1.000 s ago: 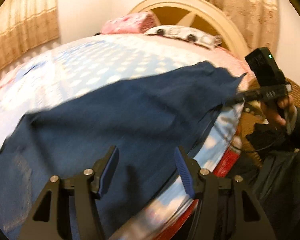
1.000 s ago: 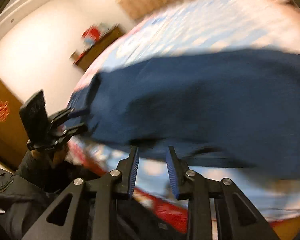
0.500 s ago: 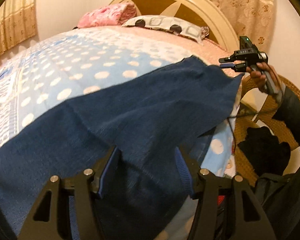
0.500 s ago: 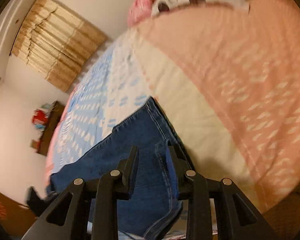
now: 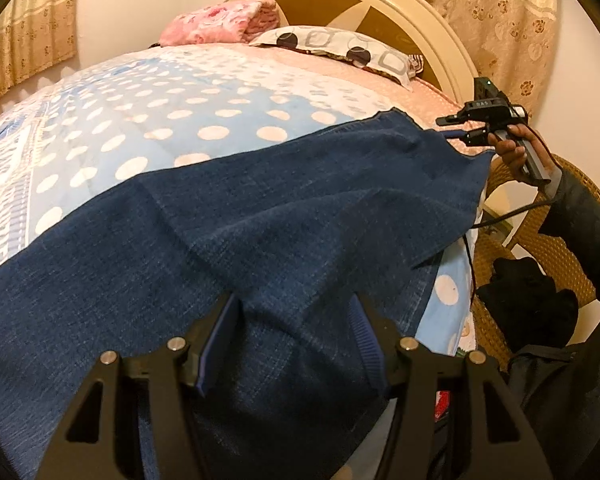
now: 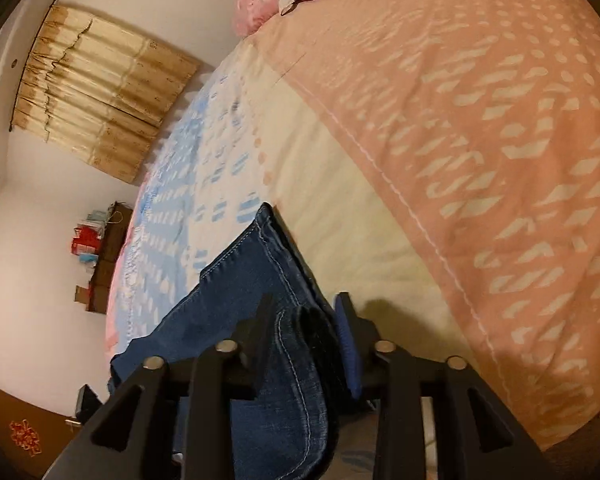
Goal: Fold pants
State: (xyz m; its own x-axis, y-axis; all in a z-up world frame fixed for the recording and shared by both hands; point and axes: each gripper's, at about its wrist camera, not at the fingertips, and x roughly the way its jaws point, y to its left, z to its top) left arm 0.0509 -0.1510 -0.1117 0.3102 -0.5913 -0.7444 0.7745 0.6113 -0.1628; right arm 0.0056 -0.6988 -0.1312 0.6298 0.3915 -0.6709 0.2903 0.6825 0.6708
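We found the left claw [image 5: 296,336] standing open over the pants [image 5: 228,240], its fingers [image 5: 216,340] apart and pressing on no cloth. The right claw [image 6: 306,332] had just been opening, with the hem of the pants [image 6: 284,344] between its fingers [image 6: 346,332]; we could not tell whether the pads gripped it. The pants lay spread across the bed [image 5: 172,112], one edge reaching its side. A pillow [image 5: 340,46] lay near the headboard [image 5: 384,4].

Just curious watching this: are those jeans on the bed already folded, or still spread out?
Spread out. The jeans lie in one long, creased stretch across the bed.
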